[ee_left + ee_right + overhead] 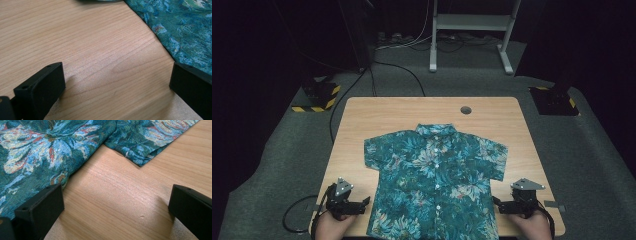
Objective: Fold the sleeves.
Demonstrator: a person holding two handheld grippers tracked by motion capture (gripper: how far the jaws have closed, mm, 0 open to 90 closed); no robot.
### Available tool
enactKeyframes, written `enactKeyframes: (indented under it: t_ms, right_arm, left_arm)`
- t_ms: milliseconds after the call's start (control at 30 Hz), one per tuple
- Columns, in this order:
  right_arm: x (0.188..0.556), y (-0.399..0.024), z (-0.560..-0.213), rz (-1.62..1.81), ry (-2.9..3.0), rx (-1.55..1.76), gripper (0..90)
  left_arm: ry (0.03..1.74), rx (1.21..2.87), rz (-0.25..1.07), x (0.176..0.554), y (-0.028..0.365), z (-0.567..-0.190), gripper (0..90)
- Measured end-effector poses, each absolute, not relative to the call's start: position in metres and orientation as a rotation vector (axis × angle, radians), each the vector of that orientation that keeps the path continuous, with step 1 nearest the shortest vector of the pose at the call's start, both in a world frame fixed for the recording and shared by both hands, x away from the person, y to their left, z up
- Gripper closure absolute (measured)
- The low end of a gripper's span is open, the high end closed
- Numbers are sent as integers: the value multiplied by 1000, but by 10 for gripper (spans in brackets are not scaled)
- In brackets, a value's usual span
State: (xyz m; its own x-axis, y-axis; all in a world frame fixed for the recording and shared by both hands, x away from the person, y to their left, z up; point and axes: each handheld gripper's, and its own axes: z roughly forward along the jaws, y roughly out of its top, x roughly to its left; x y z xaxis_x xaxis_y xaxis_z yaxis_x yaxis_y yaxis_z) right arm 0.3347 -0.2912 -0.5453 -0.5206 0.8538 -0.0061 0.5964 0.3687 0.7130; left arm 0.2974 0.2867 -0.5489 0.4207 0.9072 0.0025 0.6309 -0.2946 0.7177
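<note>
A teal floral-print short-sleeved button shirt (434, 180) lies spread flat, front up, in the middle of the pale wooden surface (387, 112). The left tongs (364, 202) and right tongs (497, 202) flank its hem, both wide open and empty. This looks like the approach before folding; next, each should probably close on a nearby edge.

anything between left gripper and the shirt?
Nothing: bare table lies between the open left gripper and the shirt edge, seen in the left gripper view.
</note>
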Motion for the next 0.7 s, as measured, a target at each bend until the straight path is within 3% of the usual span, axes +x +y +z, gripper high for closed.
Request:
enactKeyframes:
  t_ms: [700]
  right_arm:
    - [335, -291, -545, 942, 2259, 1264, 0]
  left_arm:
    - [1307, 2052, 543, 302, 292, -547, 4]
